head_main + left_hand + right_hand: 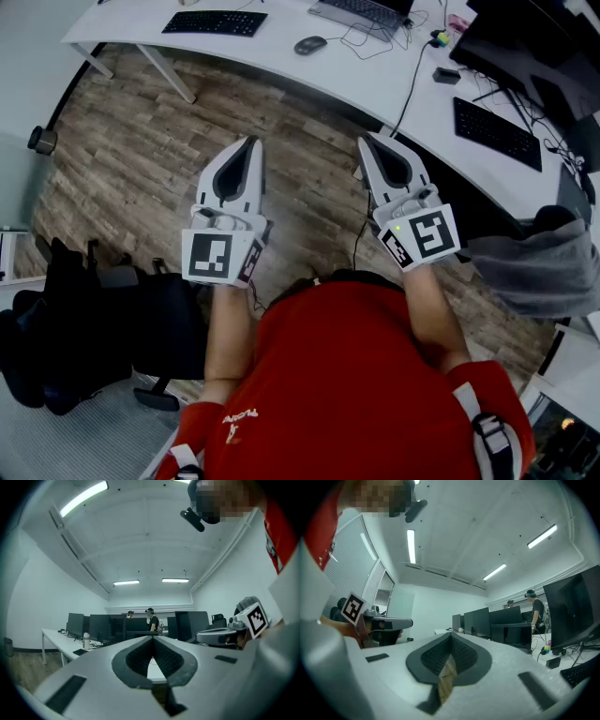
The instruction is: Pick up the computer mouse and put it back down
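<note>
The dark computer mouse (310,44) lies on the white desk (375,84) at the far side in the head view, between a black keyboard (215,22) and a laptop (364,13). My left gripper (251,142) and right gripper (366,141) hang side by side over the wooden floor, well short of the desk, both pointing towards it. Each is shut with nothing between its jaws. In the left gripper view the jaws (152,638) meet at the tips. The right gripper view shows the same closed tips (451,635). The mouse appears in neither gripper view.
A second keyboard (497,132) and monitors (525,47) occupy the desk's right wing, with cables trailing across it. A black office chair (94,319) stands at my left, a grey garment (544,262) on a chair at my right. Two people stand far off by monitors (150,618).
</note>
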The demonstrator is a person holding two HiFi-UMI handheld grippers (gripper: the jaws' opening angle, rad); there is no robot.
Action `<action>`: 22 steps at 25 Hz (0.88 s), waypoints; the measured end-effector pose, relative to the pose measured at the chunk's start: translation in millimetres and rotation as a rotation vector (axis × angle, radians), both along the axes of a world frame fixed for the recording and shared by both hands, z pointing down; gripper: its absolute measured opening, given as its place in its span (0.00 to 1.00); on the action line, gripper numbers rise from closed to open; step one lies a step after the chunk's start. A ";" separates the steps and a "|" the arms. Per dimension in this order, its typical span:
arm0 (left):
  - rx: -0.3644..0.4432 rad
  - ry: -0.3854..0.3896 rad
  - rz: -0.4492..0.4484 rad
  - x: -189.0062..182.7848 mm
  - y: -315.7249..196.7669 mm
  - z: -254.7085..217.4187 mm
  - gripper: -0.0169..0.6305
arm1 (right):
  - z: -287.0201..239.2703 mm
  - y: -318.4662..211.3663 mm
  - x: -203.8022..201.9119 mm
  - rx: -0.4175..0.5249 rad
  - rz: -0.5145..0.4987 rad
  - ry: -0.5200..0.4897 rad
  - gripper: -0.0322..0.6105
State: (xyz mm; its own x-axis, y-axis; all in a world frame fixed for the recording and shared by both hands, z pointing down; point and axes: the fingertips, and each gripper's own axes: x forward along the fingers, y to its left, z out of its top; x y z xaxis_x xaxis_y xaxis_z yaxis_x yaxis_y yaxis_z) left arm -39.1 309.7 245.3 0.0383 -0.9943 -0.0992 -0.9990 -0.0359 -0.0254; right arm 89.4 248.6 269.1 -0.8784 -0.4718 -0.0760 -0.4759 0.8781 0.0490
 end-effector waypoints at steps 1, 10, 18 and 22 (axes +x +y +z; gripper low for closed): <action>0.002 0.001 0.001 -1.2 0.4 -0.2 0.04 | 0.2 0.5 -1.7 0.001 0.001 0.002 0.05; 0.026 0.031 0.010 -23.6 9.2 7.5 0.04 | 4.1 10.2 -21.2 0.007 0.014 0.013 0.05; 0.001 0.043 0.022 -46.2 -5.9 23.0 0.04 | 15.1 -6.7 -41.2 -0.007 0.025 0.033 0.05; -0.009 0.018 0.026 -56.9 -37.3 24.4 0.04 | 19.0 -38.2 -51.6 0.014 0.034 0.032 0.05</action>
State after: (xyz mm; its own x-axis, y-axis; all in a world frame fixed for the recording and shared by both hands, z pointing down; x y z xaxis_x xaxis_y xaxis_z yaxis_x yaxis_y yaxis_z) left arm -96.0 272.3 269.8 0.0627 -0.9938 -0.0917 -0.9980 -0.0624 -0.0070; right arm 37.8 210.4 288.1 -0.8639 -0.5008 -0.0546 -0.5037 0.8605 0.0770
